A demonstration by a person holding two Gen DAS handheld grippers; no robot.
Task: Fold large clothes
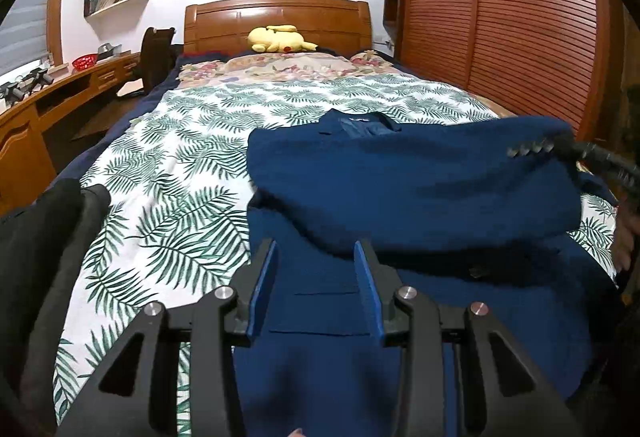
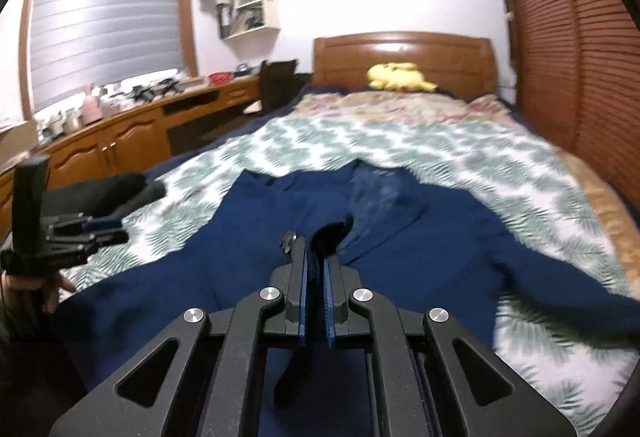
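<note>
On leaf-print bedspread (image 1: 168,173), blue jacket (image 1: 400,197), collar toward headboard (image 1: 276,19).

Jacket (image 1: 420,189) navy blue, plain. Bedspread (image 1: 180,165) white with green fern-leaf print. Plush toy (image 1: 276,39) yellow. Headboard (image 1: 276,17) reddish-brown wood. Tool pads (image 1: 264,289) blue, frame black.

Navy blazer (image 1: 400,189) front-up on bed, sleeve folded across chest.
</note>
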